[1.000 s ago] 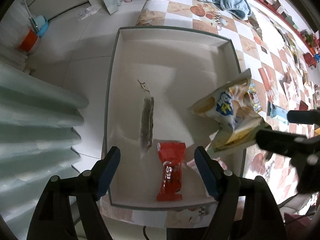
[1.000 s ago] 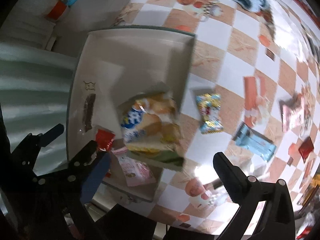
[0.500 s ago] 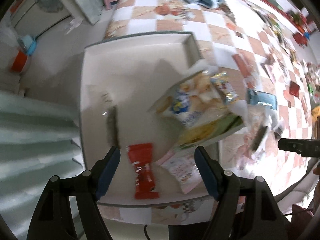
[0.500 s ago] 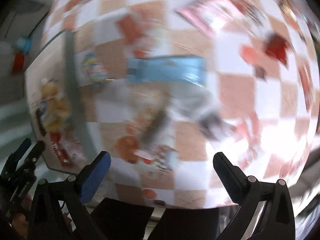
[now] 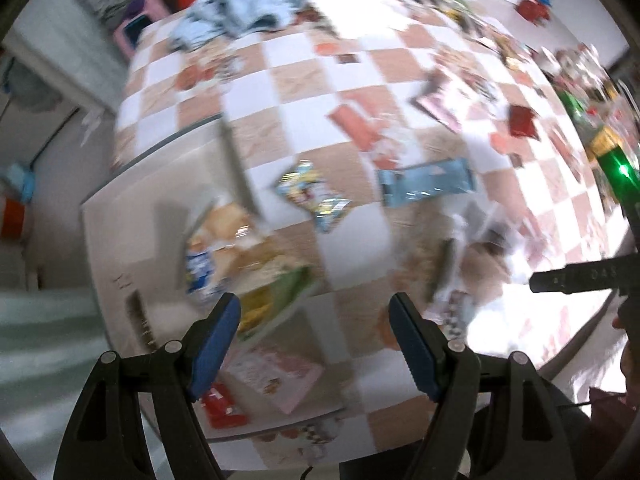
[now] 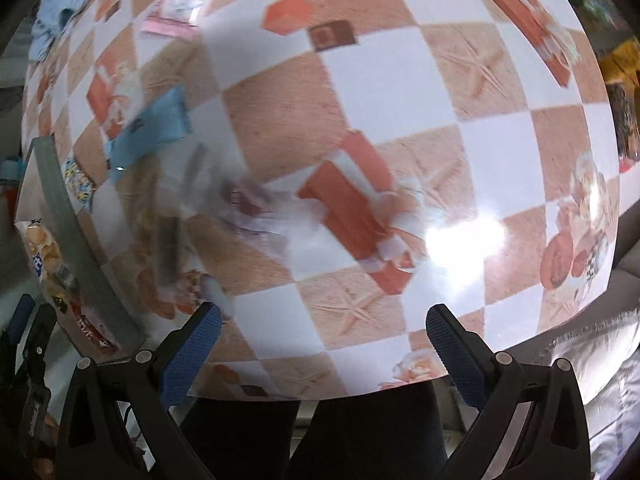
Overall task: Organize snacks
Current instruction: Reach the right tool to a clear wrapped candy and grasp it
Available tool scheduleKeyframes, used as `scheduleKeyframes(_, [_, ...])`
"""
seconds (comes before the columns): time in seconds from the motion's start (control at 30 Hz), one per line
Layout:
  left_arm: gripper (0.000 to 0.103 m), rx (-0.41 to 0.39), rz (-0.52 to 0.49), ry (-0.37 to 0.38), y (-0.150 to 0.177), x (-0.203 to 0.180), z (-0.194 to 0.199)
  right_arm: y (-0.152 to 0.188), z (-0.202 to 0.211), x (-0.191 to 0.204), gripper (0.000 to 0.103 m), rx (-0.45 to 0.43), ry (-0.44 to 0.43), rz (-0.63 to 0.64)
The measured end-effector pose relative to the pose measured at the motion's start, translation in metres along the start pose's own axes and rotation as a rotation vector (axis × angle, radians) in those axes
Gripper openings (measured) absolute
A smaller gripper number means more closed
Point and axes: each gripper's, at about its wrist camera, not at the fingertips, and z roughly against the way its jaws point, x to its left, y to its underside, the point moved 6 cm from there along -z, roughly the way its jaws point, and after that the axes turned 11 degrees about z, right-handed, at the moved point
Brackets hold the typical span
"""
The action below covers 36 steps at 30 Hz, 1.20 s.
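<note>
A white tray (image 5: 120,216) at the table's left edge holds a yellow-blue chip bag (image 5: 228,252), a pink packet (image 5: 276,372), a red packet (image 5: 222,404) and a dark bar (image 5: 138,316). My left gripper (image 5: 316,336) is open and empty, above the tray's near right corner. A blue packet (image 5: 424,182) and a small colourful packet (image 5: 314,194) lie on the checkered cloth. My right gripper (image 6: 320,344) is open and empty over the table's near edge; a blurred clear-wrapped snack (image 6: 240,200) lies ahead of it, left of centre. The tray's rim (image 6: 60,208) shows at left.
More packets lie farther off: pink (image 5: 444,104), dark red (image 5: 522,122), brown square (image 6: 332,36). A blue cloth (image 5: 236,20) lies at the table's far end. Boxes and a green item (image 5: 616,164) crowd the right side. The floor (image 5: 36,128) lies left.
The chip bag left my right gripper and now lies in the tray. My right gripper swung right over the table. My left gripper turned right, toward the loose snacks.
</note>
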Motion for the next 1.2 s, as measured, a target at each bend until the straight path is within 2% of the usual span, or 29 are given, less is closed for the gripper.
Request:
scheduleKeyframes(0.33, [0.080, 0.069, -0.085, 0.020, 0.006, -0.050, -0.019, 0.014, 0.001, -0.048, 0.103, 0.021, 0.018, -0.010])
scheduleKeyframes(0.43, [0.080, 0.088, -0.100, 0.011, 0.009, -0.060, -0.025, 0.017, 0.004, -0.041, 0.103, 0.002, 0.069, 0.062])
scheduleKeyframes(0.6, [0.080, 0.118, -0.098, -0.008, 0.017, -0.066, -0.033, 0.006, 0.011, -0.017, 0.103, -0.034, 0.159, 0.256])
scheduleKeyframes(0.8, [0.080, 0.139, -0.066, -0.034, 0.028, -0.059, -0.037, -0.016, 0.007, 0.018, 0.103, -0.051, 0.190, 0.421])
scheduleKeyframes(1.03, [0.080, 0.165, -0.039, -0.063, 0.038, -0.049, -0.044, -0.037, -0.003, 0.017, 0.103, -0.051, 0.267, 0.517])
scheduleKeyframes(1.2, [0.080, 0.169, -0.037, -0.067, 0.042, -0.049, -0.046, -0.044, 0.003, 0.012, 0.103, -0.071, 0.261, 0.540])
